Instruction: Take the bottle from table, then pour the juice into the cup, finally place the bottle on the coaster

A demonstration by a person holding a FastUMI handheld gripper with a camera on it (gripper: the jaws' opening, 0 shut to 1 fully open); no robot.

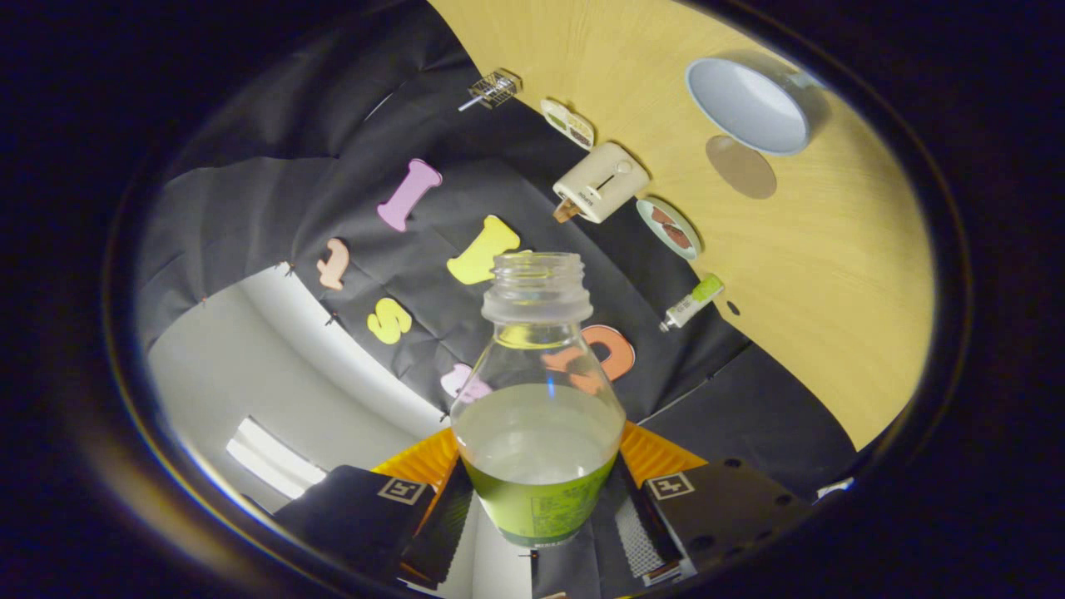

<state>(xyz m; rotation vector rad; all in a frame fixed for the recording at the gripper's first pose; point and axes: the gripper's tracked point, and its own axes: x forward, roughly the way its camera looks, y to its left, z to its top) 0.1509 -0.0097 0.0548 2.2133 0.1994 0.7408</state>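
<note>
Now hand-held gripper (539, 532) pinching bottle (537, 416); cup (749, 104), coaster (740, 166), toaster (601, 181) beyond

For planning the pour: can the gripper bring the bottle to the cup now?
Probably yes. The gripper grips the uncapped bottle; the table around the cup looks free.

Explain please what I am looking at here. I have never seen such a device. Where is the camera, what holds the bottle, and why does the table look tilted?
The camera rides on a hand-held gripper and looks forward along its two fingers. Both fingers press on an uncapped bottle, part full of pale juice. The gripper is tilted, so the wooden table looks slanted. On it are a light cup, a round brown coaster beside it, a toaster, two small plates with food, a tube and a small wire basket.
</note>
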